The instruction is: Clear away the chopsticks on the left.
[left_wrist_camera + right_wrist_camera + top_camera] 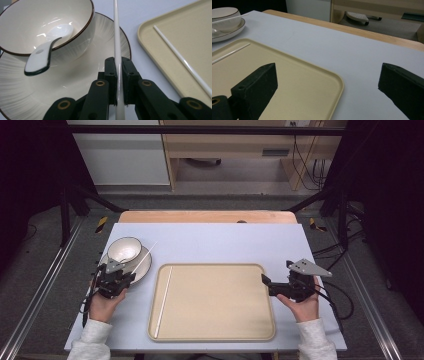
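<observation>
White chopstick (117, 37) is getting pinched tight by the left gripper (119, 75) at the left of the frame, sticking out over the plate (75, 82) and bowl (30, 22). 1 more chopstick (164, 300) is lying in the tray (220, 332). Right gripper (264, 281) is hanging with jaws spread wide.

A lab recording bench

A black metal frame (75, 195) surrounds the covered table (225, 240); cables (305, 165) trail beside plain wooden furniture (225, 145) behind.

A beige tray (215, 330) lies on the table (225, 242), one white chopstick (164, 300) along its left edge. A bowl (124, 249) with spoon (41, 56) stands on a plate (145, 267).
</observation>
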`<state>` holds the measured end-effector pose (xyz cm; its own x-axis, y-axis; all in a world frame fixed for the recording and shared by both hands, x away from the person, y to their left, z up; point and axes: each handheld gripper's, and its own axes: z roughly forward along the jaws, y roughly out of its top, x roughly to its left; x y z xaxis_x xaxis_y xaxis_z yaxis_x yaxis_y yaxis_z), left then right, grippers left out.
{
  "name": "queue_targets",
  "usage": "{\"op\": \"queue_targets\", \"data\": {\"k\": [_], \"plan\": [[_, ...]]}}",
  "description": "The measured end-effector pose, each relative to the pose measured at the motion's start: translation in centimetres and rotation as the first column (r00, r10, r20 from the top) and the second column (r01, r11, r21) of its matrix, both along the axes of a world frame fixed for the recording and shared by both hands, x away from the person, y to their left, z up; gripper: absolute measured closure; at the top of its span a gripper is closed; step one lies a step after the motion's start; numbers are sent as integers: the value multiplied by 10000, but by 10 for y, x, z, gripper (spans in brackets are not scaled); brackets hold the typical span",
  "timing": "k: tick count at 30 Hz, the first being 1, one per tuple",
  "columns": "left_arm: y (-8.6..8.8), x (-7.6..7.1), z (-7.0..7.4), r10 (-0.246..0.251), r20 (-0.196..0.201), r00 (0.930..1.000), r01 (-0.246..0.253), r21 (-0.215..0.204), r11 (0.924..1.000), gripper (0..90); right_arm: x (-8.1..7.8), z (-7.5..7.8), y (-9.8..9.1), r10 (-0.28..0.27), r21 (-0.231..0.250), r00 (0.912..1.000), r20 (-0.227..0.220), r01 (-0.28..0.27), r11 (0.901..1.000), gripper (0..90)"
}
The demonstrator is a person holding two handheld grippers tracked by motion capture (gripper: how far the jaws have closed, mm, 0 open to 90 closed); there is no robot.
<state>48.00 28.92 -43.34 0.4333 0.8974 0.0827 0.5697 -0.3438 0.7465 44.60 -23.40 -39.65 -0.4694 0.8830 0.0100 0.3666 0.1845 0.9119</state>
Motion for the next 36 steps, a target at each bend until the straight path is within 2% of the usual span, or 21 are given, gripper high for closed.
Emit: {"op": "queue_targets", "data": {"k": [8, 13, 24, 32, 36], "plan": [[-18, -11, 6, -2, 312, 9995, 4, -62, 10000, 842, -1, 1, -1, -27, 37, 10000, 22, 27, 10000, 28], [-28, -19, 11, 182, 650, 9977, -167, -235, 9996, 842, -1, 1, -2, -25, 31, 10000, 45, 25, 10000, 28], [-49, -36, 17, 236, 884, 9958, -190, -517, 9985, 843, -2, 2, -2, -64, 67, 10000, 56, 64, 10000, 28], [-64, -52, 15, 476, 1018, 9937, -393, -820, 9959, 843, -2, 2, -2, -76, 82, 9999, 68, 76, 9999, 28], [-72, -59, 15, 607, 1078, 9923, -517, -846, 9951, 843, -2, 2, -2, -73, 67, 9999, 74, 73, 10000, 27]]}}
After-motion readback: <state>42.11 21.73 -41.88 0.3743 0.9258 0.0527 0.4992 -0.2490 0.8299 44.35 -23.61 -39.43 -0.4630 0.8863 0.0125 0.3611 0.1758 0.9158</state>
